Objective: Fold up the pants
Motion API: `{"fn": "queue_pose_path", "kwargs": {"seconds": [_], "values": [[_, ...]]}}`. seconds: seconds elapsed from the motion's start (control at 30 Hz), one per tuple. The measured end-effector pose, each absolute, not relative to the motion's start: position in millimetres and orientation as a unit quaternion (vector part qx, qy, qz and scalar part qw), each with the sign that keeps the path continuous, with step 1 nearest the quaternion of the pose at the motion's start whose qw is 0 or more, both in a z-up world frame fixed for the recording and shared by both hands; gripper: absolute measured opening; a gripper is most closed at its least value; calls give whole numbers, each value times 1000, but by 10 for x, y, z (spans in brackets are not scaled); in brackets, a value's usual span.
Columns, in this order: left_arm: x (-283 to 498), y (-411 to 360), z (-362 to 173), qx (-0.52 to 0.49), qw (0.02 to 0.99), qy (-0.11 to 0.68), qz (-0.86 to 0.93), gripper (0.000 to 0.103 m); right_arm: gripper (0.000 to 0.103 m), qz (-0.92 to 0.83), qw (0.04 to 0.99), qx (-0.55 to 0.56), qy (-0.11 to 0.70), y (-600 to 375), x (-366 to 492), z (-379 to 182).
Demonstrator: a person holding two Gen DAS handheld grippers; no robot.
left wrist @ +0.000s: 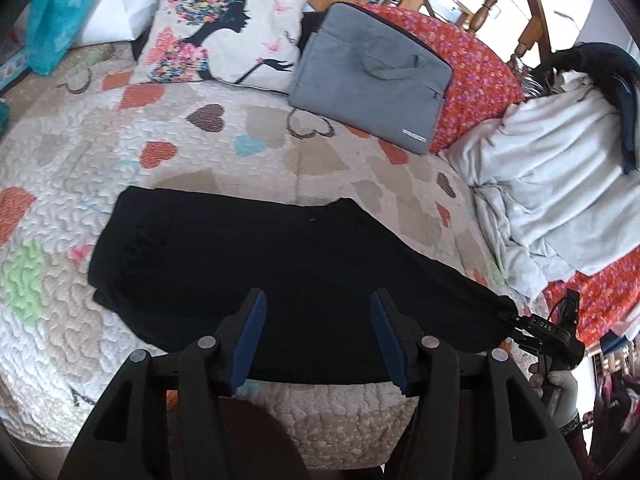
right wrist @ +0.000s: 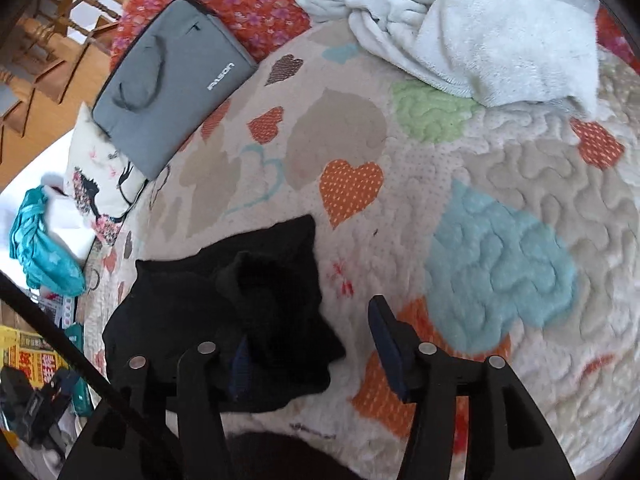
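Left tongs (left wrist: 318, 338) open, pads clear of cloth, above the near edge of the black pants (left wrist: 280, 272). Right tongs (right wrist: 310, 350) open; the pants' bunched end (right wrist: 256, 312) lies loose by the left pad. Pants lie flat on the bed's heart-patterned quilt (left wrist: 240, 152). Beyond: grey laptop bag (left wrist: 372, 76), printed pillow (left wrist: 224, 24).

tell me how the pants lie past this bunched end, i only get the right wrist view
observer: In the left wrist view the pants stretch flat as one long band across the quilt.
operator: is my other hand gripping them
observer: No, the left tool is open over their near edge, nothing pinched.
operator: and the far end
observer: It lies square and flat, away from the right tool.
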State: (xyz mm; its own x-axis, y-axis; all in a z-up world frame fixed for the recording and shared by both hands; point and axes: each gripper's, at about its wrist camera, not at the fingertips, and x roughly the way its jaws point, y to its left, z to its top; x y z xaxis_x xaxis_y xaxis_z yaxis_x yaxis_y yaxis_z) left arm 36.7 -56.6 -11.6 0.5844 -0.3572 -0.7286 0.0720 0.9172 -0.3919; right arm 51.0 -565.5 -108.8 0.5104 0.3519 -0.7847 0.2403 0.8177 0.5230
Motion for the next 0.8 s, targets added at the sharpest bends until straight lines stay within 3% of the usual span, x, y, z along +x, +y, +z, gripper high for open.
{"fn": "queue_pose_path", "kwargs": {"seconds": [0.23, 0.47, 0.6, 0.8], "values": [[454, -708, -140, -155, 870, 442, -151, 54, 62, 17, 802, 321, 503, -5636, 699, -1138], [354, -605, -20, -149, 880, 427, -143, 54, 63, 25, 796, 403, 452, -5983, 781, -970], [276, -476, 16, -163, 880, 423, -141, 55, 65, -15, 777, 466, 423, -6326, 613, -976], [306, -588, -33, -158, 872, 431, -170, 60, 67, -9, 777, 464, 426, -6343, 156, -960]]}}
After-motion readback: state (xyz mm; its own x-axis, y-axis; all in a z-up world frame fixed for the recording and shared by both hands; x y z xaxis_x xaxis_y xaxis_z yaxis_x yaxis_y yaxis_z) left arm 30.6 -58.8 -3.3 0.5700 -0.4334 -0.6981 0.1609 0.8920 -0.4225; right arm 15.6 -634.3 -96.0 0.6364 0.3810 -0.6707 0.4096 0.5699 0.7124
